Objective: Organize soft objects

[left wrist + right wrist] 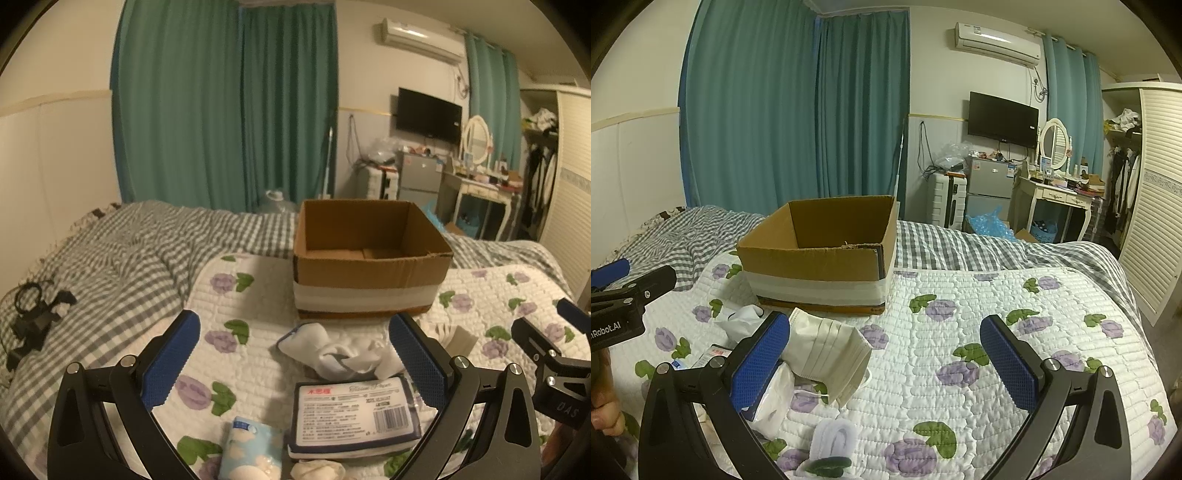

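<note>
Hovering with jaws wide and empty, the left gripper (295,354) and right gripper (884,356) faced the box (369,258) — set open-topped on the quilt (960,314), presumably to receive the socks (340,350), tissue pack (354,417) and mask (827,350) lying loose before it.

Open-topped cardboard box (371,258) unobstructed above; soft clutter (340,354) crowds its front.

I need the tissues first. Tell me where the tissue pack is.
In the left wrist view, the tissue pack lies on the floral quilt between the open hand-held gripper's fingers, just nearer than the white socks.
</note>
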`<state>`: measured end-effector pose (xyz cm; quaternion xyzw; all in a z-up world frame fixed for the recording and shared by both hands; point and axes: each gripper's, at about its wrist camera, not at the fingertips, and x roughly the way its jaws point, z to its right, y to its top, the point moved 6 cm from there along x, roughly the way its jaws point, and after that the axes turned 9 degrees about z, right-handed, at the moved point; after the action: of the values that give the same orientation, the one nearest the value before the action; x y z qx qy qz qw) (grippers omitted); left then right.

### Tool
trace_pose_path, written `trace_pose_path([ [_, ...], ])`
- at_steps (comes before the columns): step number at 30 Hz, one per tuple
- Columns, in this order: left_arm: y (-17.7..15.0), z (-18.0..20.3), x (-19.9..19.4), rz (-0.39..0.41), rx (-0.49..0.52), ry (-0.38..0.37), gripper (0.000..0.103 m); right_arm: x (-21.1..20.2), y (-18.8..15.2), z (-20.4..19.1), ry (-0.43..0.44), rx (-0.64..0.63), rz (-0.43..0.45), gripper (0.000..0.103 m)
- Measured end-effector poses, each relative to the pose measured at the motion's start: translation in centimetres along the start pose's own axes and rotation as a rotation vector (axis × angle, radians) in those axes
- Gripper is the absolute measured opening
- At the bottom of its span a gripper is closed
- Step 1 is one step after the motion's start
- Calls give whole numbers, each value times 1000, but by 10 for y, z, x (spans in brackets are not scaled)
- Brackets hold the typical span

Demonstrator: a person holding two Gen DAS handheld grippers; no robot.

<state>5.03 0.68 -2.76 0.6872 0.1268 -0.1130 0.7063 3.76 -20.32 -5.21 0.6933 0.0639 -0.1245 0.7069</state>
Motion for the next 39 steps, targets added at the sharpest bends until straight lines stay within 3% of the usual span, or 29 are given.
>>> trace_pose_path([
  [39,-2,-2,-1,0,1,10,103,-1,-2,-3,3,-8,-3,103],
])
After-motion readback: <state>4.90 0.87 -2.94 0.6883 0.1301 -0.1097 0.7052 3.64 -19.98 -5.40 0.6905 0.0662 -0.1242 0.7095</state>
